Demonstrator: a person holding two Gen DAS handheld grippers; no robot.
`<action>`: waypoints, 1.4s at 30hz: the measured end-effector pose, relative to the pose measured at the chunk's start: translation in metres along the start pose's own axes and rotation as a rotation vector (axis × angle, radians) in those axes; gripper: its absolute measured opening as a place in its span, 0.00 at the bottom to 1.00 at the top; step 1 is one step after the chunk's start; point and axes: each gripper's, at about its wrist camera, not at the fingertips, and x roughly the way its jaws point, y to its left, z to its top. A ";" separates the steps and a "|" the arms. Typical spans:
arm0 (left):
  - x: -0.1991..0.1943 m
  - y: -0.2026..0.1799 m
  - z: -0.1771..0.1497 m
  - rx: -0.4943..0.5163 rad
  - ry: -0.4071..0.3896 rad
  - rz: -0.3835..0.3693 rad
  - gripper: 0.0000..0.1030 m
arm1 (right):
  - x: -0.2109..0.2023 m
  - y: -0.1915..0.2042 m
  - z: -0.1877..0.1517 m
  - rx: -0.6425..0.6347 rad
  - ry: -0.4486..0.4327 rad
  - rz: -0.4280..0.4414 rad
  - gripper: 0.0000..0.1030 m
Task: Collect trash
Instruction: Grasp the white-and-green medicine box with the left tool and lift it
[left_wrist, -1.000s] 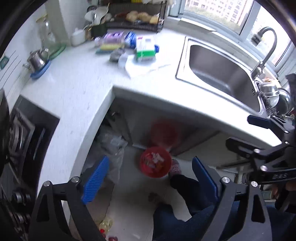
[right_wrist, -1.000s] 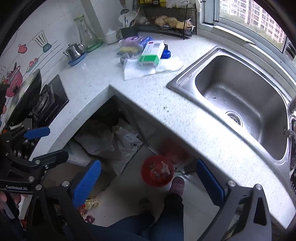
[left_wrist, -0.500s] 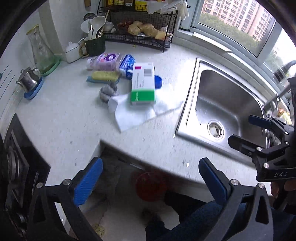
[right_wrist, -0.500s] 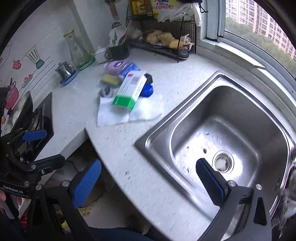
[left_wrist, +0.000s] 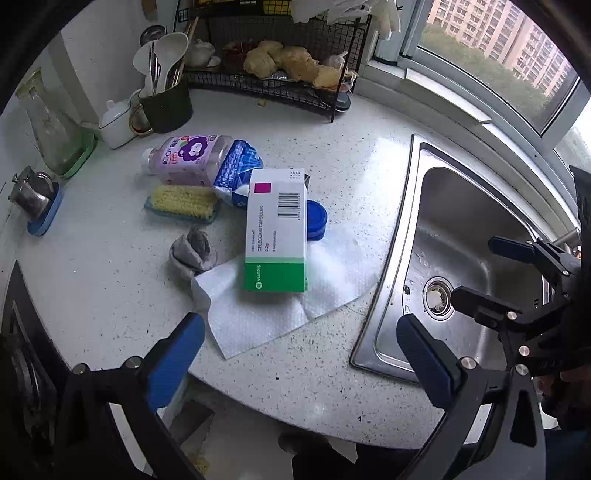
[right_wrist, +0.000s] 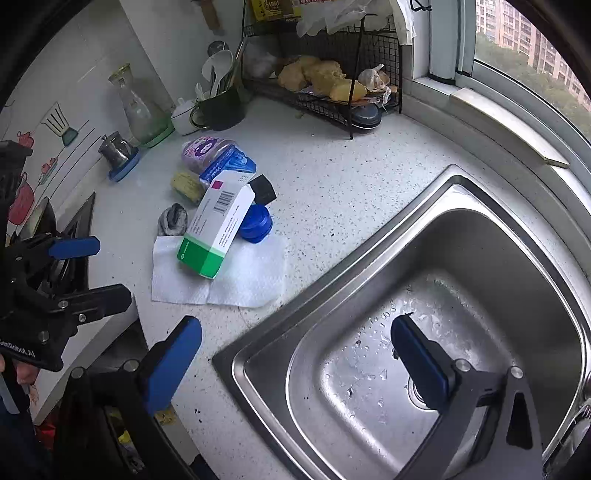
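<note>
While nothing is gripped yet, the left wrist view has the left tool spread wide, its jaws just opened fully, empty above the paper towel at frame centre. On that towel lies the medicine box, propped on a blue lid, so picking one piece cleanly is the next job. Over to the right wrist view: the right tool also gapes empty, straddling the sink edge at lower right, box left of centre on the table.

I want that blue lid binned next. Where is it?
In both views the blue lid sits mid-counter, left of the sink, tucked under the medicine box, touching the paper towel.
</note>
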 end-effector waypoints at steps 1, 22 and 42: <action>0.004 0.002 0.004 -0.004 0.005 0.004 1.00 | 0.005 -0.002 0.005 -0.005 0.005 0.008 0.99; 0.099 0.027 0.061 -0.022 0.100 0.006 1.00 | 0.089 -0.035 0.058 -0.055 0.118 0.066 0.99; 0.082 0.024 0.065 -0.017 0.064 -0.035 0.54 | 0.100 -0.020 0.067 -0.056 0.128 0.098 0.99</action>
